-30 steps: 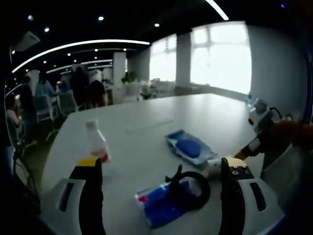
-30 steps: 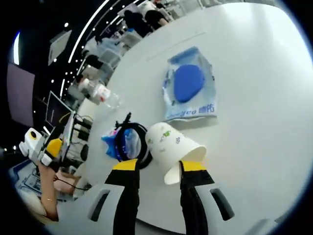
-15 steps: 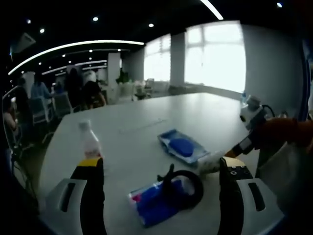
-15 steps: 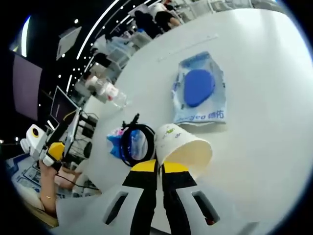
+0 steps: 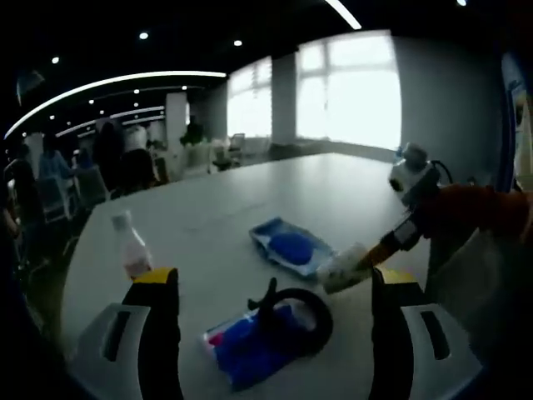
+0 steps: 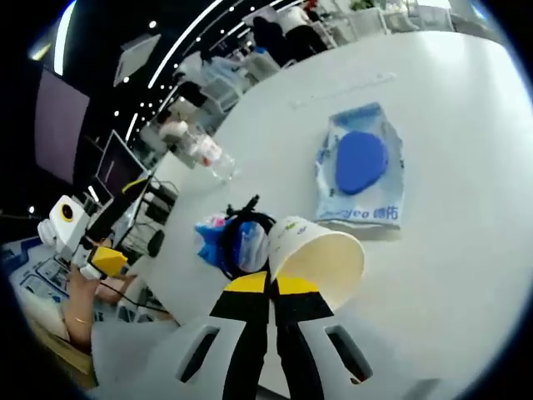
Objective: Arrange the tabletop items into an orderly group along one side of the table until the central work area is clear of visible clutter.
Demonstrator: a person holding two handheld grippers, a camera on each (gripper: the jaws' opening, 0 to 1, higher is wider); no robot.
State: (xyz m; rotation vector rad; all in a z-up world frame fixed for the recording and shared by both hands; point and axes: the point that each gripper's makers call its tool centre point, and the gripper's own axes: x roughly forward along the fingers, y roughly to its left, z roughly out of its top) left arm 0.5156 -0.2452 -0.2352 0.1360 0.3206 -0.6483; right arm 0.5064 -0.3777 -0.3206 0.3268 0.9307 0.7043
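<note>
A white paper cup (image 6: 321,258) lies on its side, and my right gripper (image 6: 271,287) is shut on its rim. The left gripper view shows the cup (image 5: 341,267) at the tip of the right gripper (image 5: 390,243), just above the white table (image 5: 350,192). My left gripper (image 5: 271,279) is open and holds nothing. Below it lies a blue packet (image 5: 250,346) with a black cable ring (image 5: 293,317) on top. Past them lie a blue pouch (image 5: 290,247) and a small bottle (image 5: 129,246). The right gripper view shows the pouch (image 6: 362,175), the packet (image 6: 215,240), the bottle (image 6: 204,154) and the left gripper (image 6: 83,250).
People and chairs (image 5: 108,162) stand beyond the table's far edge, and bright windows (image 5: 350,92) are behind. A monitor (image 6: 115,177) and cables sit past the table's left edge in the right gripper view. Bare tabletop (image 6: 466,275) stretches to the right of the cup.
My right gripper has shut on the cup's rim and raised the cup a little. The left gripper has stayed open; its view has shifted slightly.
</note>
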